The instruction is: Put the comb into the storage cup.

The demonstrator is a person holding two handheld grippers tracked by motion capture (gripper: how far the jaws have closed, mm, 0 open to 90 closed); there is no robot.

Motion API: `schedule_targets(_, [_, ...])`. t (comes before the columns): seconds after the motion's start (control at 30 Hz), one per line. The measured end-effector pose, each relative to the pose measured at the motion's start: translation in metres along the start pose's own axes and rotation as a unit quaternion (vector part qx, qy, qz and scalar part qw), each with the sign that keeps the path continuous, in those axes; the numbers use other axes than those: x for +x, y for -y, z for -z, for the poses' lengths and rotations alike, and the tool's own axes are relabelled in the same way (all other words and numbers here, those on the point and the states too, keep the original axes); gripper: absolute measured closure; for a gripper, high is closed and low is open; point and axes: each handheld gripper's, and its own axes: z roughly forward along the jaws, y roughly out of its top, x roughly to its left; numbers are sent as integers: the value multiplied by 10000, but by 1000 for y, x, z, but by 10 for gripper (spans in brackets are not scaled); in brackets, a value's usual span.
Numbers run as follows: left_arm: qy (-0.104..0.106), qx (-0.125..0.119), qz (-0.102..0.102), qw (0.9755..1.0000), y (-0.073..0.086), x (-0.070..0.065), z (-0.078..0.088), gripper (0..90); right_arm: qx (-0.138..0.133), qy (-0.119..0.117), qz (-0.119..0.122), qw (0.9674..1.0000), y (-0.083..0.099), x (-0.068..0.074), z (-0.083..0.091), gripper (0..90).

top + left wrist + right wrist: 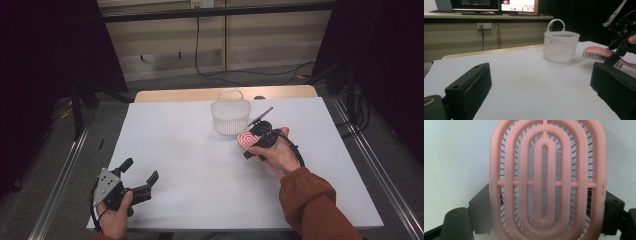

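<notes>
White and bare, the surface point(190, 165) stretches under dark curtains, a wall and cables showing beyond the far edge. Over to the right claw point(256, 138), near the far edge and right of the middle: it's clamped on a pink brush point(246, 140), jaws pressing on the two long sides of its oval head. From the right gripper view, the brush point(546, 180) sits square between the jaws, ribbed back facing the camera, bristles pointing down at the surface. In the left gripper view the brush point(599, 53) is lifted clear of the surface, held level. Just beside it stands a white basket point(230, 117) with a loop handle, upright, mouth open. That's the likely destination; the side-on grip should leave the head free to tip over the rim.

Meanwhile the left claw point(140, 176) waits at the near left corner, jaws spread wide, nothing between them, well apart from the action. Parked there, it probably keeps out of the working hand's way.
</notes>
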Motion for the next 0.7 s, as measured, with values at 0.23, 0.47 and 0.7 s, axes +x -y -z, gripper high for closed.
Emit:
schedule_targets(0.23, [-2, -14, 14, 10000, 0, 0, 0, 36, -180, -18, -42, 9998, 1, -1, 10, 193])
schedule_targets(0.47, [-5, -15, 4, 10000, 0, 0, 0, 35, -305, -37, -54, 9995, 1, -2, 18, 193])
schedule_targets(0.7, [3, -16, 17, 10000, 0, 0, 0, 36, -595, -84, -131, 9981, 2, -3, 23, 193])
